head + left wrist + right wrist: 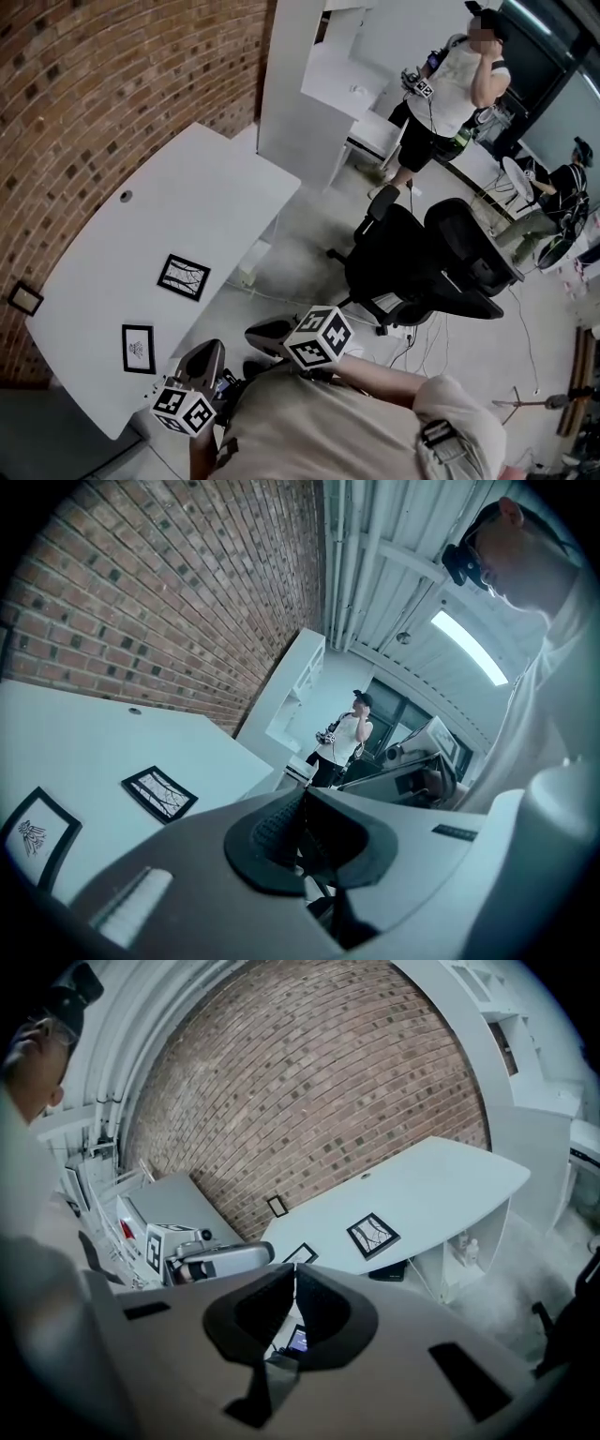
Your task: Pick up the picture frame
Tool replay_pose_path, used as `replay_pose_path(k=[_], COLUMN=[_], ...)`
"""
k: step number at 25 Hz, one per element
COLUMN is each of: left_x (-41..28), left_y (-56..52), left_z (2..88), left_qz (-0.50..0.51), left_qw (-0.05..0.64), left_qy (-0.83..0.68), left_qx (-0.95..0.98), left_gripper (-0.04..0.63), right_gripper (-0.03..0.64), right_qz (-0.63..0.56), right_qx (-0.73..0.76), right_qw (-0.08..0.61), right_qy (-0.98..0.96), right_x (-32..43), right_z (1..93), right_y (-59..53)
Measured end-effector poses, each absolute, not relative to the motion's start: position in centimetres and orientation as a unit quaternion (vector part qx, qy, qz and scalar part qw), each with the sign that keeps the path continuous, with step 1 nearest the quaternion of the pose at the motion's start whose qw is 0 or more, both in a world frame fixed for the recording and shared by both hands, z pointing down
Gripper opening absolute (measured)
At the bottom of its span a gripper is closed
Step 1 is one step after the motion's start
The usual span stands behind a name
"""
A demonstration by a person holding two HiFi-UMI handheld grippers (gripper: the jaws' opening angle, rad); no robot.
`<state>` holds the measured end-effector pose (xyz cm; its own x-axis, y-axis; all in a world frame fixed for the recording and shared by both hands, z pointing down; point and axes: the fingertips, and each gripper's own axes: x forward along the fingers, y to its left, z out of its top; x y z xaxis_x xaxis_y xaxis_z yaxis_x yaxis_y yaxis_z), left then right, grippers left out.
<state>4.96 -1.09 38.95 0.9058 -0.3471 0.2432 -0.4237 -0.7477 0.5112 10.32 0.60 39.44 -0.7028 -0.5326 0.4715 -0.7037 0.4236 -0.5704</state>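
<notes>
Clenched on nothing, short of the table [187,197]: left claw [301,808], right claw [292,1279]. Open one wide, reach the picture frame [139,349] by the near edge (second frame [184,277] mid-table), pinch its border, lift level.

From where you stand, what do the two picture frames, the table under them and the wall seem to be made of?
The farther picture frame and nearer picture frame have thin black matte borders, wood or plastic, I cannot tell. The table looks like smooth white laminate, no grain showing. The wall is bare reddish brick with visible mortar lines.
</notes>
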Motion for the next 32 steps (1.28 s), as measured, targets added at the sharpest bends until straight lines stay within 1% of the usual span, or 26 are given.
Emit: replay_pose_path(k=[10,17,22,28,32], left_x=[9.4,17.6,23.0,28.7,31.5], left_y=[-3.2,-5.2,-5.9,-5.2,-5.3], left_z=[38.7,37.7,38.2,38.1,37.6], left_qz=[0.082,0.089,0.117,0.126,0.127], left_qw=[0.282,0.264,0.254,0.256,0.242], left_qy=[-0.216,-0.202,-0.196,-0.191,-0.186], left_qx=[0.931,0.939,0.94,0.939,0.944], left_gripper=[0.006,0.005,0.005,0.006,0.006], right_gripper=[0.006,0.006,0.006,0.006,0.006], right_qz=[0.395,0.4,0.414,0.425,0.423], right_qx=[0.354,0.356,0.356,0.352,0.357], right_qw=[0.087,0.055,0.021,0.016,0.004], right_qy=[-0.843,-0.843,-0.837,-0.834,-0.833], right_x=[14.5,21.5,26.9,32.0,34.7], right_z=[39.3,39.2,39.7,40.1,39.9], right_y=[-2.2,-4.4,-5.0,-3.7,-3.7])
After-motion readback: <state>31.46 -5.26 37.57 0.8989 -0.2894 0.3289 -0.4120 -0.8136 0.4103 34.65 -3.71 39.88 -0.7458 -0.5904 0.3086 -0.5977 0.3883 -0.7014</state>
